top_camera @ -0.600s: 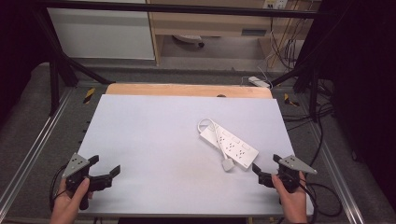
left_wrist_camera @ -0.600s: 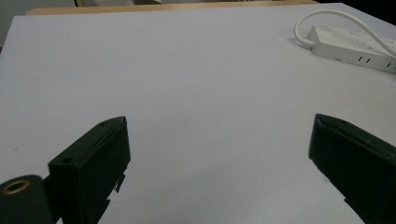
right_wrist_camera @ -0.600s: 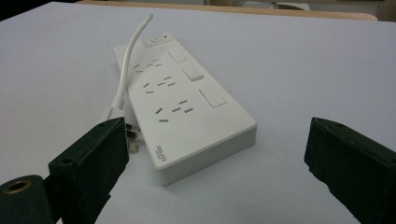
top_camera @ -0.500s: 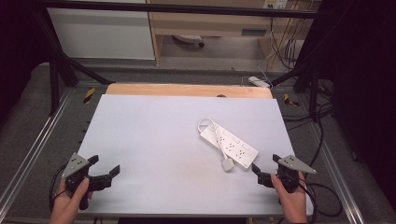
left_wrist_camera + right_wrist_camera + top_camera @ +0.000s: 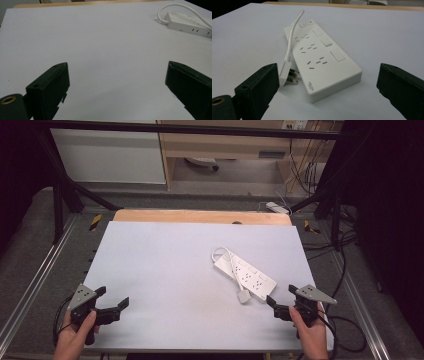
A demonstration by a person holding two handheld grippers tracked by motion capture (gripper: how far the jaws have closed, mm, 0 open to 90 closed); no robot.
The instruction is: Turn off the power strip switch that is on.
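Observation:
A white power strip (image 5: 246, 274) lies diagonally on the white tabletop (image 5: 165, 265), right of centre. Its cord (image 5: 222, 252) loops back along the strip and ends in a white plug (image 5: 243, 297) lying beside the near end. My right gripper (image 5: 280, 294) is open at the table's front right, just short of the strip's near end. In the right gripper view the strip (image 5: 322, 55) and plug (image 5: 285, 73) lie ahead between the wide jaws. My left gripper (image 5: 114, 296) is open at the front left, empty, with the strip (image 5: 190, 23) far off.
A wooden strip (image 5: 200, 216) runs along the table's far edge. Metal rails (image 5: 35, 285) flank both sides. A white adapter (image 5: 276, 207) and cables lie on the floor beyond the far right corner. The right gripper's cable (image 5: 345, 330) trails off the front right.

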